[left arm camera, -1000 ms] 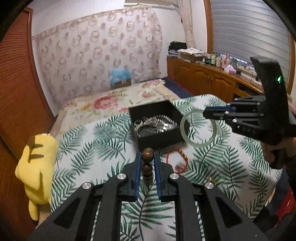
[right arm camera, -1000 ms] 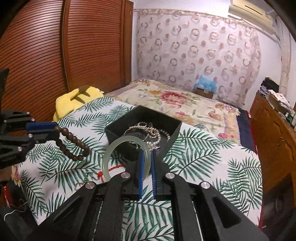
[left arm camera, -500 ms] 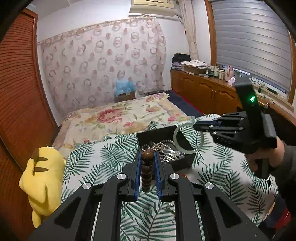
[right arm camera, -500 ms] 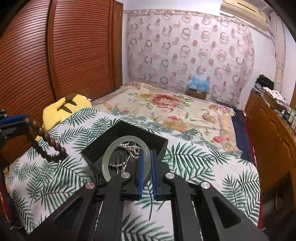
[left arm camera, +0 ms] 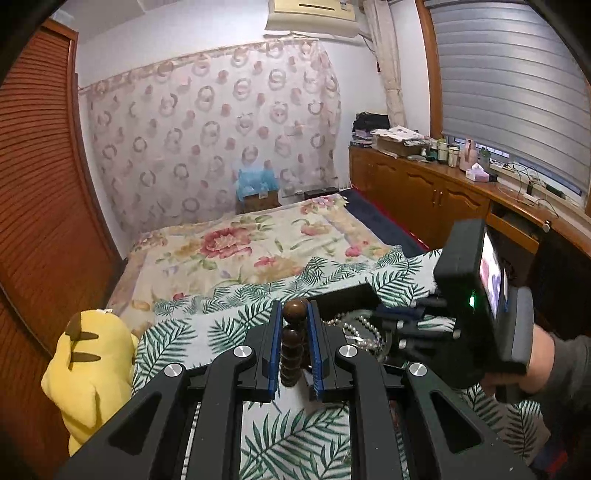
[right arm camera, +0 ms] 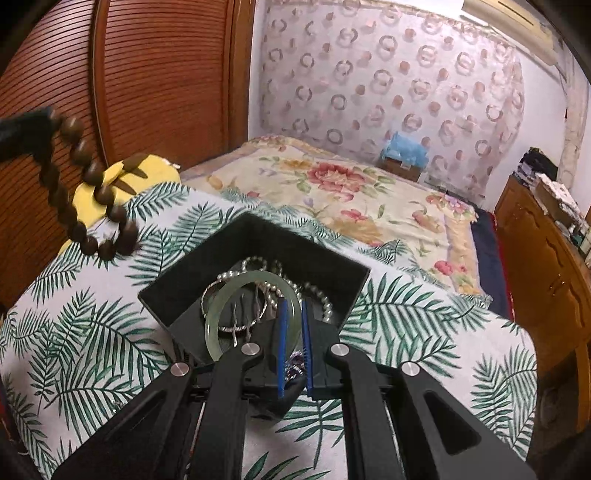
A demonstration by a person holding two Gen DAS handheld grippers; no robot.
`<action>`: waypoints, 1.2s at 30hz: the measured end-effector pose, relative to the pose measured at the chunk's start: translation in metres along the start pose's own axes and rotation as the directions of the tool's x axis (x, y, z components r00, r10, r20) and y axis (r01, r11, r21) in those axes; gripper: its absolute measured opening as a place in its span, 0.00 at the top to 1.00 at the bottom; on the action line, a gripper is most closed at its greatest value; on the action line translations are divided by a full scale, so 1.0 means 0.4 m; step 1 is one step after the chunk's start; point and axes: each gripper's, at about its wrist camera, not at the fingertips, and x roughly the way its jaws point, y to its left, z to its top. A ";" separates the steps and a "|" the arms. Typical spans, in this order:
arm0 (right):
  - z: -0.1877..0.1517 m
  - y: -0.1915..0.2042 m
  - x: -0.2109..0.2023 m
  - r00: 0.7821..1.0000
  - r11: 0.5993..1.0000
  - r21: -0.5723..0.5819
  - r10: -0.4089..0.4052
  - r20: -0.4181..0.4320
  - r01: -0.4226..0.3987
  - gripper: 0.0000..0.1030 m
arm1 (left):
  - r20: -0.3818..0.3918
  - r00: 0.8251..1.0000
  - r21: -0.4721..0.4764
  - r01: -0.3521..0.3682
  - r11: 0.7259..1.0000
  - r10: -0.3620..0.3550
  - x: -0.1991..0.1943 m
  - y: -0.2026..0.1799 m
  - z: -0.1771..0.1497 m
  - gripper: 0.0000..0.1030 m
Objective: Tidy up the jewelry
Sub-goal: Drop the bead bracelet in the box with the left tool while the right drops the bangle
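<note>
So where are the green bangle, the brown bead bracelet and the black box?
green bangle [right arm camera: 213, 334]: right wrist view, on its left arc, over the box.
brown bead bracelet [right arm camera: 89, 170]: right wrist view, on a bead midway along the hanging loop.
black box [right arm camera: 255, 238]: right wrist view, on its far inner wall.

Two grippers: left gripper [left arm camera: 295, 314], right gripper [right arm camera: 292, 314]. One person's hand [left arm camera: 535, 365]. One black box [right arm camera: 255, 243] on one leaf-print cloth [right arm camera: 424, 321]. One green bangle [right arm camera: 221, 306]. One string of brown beads [right arm camera: 88, 173]. Pearl strands [right arm camera: 325, 299] and silver rings [right arm camera: 236, 326] tangled in box, number unclear. One yellow plush toy [left arm camera: 88, 369]. One bed [left arm camera: 258, 243]. One air conditioner [left arm camera: 314, 14]. One blue bag [left arm camera: 256, 181].
</note>
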 end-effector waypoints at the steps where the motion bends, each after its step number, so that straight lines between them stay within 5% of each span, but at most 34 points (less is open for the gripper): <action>1: -0.003 0.001 0.004 1.000 1.000 0.003 0.008 -0.006 -0.008 0.91 | 0.002 1.000 0.002 -0.001 1.000 0.001 0.005 -0.003 0.004 0.88; 15: -0.070 -0.039 -0.098 0.997 0.997 0.048 0.050 0.060 -0.053 0.88 | -0.005 1.000 0.024 -0.012 1.000 0.012 0.090 -0.048 0.038 0.88; 31: -0.192 -0.123 -0.162 0.997 0.992 0.124 0.026 0.078 -0.035 0.88 | -0.099 0.995 0.080 -0.009 0.997 0.017 0.247 -0.081 0.042 0.88; 36: -0.206 -0.111 -0.185 0.995 0.990 0.131 0.037 0.093 -0.049 0.88 | -0.091 0.996 0.061 0.008 0.998 -0.003 0.239 -0.080 0.031 0.64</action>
